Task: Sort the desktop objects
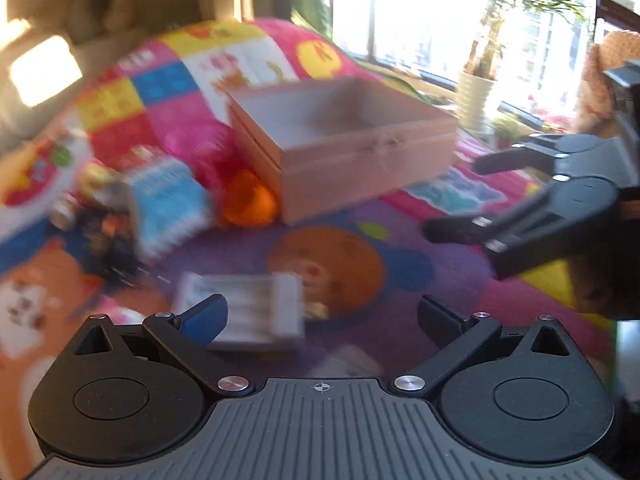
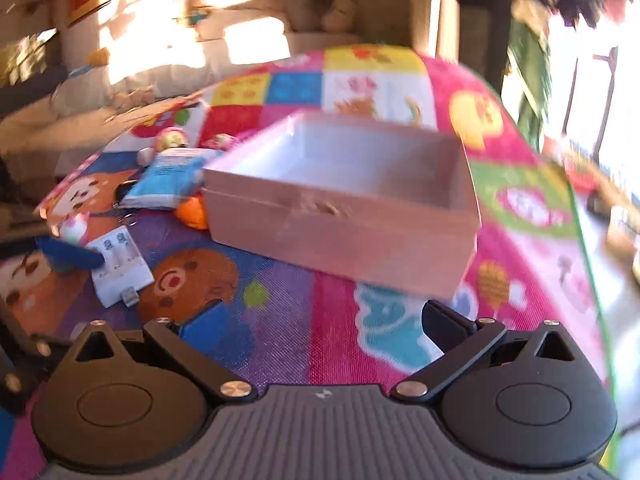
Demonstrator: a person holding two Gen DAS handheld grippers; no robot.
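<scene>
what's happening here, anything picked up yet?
Nothing is picked up yet. A person holds two grippers over a colourful cartoon mat. The left hand-held gripper is open, with a white battery charger lying just ahead of its fingers. The right hand-held gripper is also open and empty, facing the open wooden box, which looks empty. A blue-and-white packet, an orange object and a few small items lie left of the box. Both views are motion-blurred.

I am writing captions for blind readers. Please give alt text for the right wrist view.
An open, empty wooden box sits on a colourful cartoon mat. To its left lie a white battery charger, a blue packet and an orange object. The right gripper is open, holding nothing.
</scene>
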